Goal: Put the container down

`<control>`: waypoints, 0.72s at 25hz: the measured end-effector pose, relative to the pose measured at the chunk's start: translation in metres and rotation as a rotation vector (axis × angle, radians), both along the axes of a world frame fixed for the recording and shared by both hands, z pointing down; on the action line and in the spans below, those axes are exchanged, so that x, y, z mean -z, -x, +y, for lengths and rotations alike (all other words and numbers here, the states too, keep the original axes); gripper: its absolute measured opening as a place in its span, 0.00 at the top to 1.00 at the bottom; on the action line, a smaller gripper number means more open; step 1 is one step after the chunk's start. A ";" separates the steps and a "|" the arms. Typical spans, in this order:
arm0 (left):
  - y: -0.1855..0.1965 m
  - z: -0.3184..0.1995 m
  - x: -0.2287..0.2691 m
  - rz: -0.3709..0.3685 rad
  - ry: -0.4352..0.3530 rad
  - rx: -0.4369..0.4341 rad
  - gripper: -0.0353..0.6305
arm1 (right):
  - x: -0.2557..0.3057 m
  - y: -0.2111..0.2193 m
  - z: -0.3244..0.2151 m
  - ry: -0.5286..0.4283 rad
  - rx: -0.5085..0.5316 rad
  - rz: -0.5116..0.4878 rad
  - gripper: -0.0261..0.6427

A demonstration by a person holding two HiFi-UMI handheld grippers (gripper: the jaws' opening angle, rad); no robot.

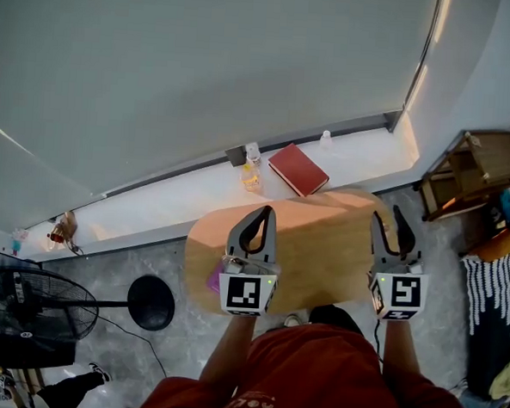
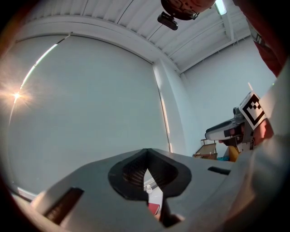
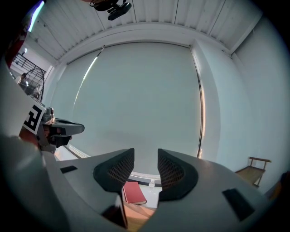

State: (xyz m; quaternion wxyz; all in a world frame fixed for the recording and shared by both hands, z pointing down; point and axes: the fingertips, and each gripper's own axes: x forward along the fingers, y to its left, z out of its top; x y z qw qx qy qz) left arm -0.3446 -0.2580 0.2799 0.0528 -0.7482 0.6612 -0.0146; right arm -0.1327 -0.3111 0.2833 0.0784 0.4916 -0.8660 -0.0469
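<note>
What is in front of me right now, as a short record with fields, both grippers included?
left gripper: shut, tips together, nothing held
right gripper: open, nothing between the jaws
table: oval, wooden, below both grippers
red book: lying flat on the windowsill
fan: lower left of the head view

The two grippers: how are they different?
The left gripper has its jaws closed tip to tip; the right gripper has its jaws apart. The left gripper is over the left part of the wooden table; the right gripper is at its right edge. Both hold nothing.
</note>
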 end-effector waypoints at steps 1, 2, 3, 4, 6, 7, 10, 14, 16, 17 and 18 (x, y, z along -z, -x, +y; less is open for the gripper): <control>-0.002 0.000 -0.001 0.000 0.004 -0.004 0.94 | 0.000 0.000 0.000 -0.003 0.000 -0.002 0.74; -0.003 -0.001 -0.003 0.000 0.009 -0.008 0.94 | 0.000 0.000 0.000 -0.004 0.001 -0.004 0.77; -0.005 -0.001 -0.004 0.000 0.011 -0.012 0.94 | -0.001 -0.001 0.001 -0.003 0.001 -0.006 0.81; -0.007 -0.001 -0.003 0.001 0.009 -0.016 0.94 | -0.002 -0.002 0.001 -0.001 0.000 -0.008 0.87; -0.011 -0.001 -0.002 0.001 0.006 -0.024 0.94 | -0.003 -0.003 0.003 0.001 -0.001 -0.011 0.94; -0.013 0.000 -0.002 0.000 0.007 -0.028 0.94 | -0.003 -0.004 0.004 0.001 0.000 -0.014 0.97; -0.018 0.000 -0.005 -0.003 0.014 -0.041 0.94 | -0.001 -0.008 0.006 -0.003 -0.001 -0.018 0.97; -0.025 0.002 -0.003 -0.011 0.010 -0.051 0.94 | 0.001 -0.016 0.010 -0.016 -0.005 -0.023 0.97; -0.030 0.002 0.000 -0.008 0.009 -0.059 0.94 | 0.002 -0.021 0.011 -0.018 -0.012 -0.022 0.97; -0.032 0.001 0.001 -0.007 0.010 -0.063 0.94 | 0.002 -0.023 0.011 -0.018 -0.016 -0.022 0.97; -0.034 0.001 0.001 -0.008 0.012 -0.067 0.94 | 0.002 -0.024 0.011 -0.017 -0.020 -0.023 0.97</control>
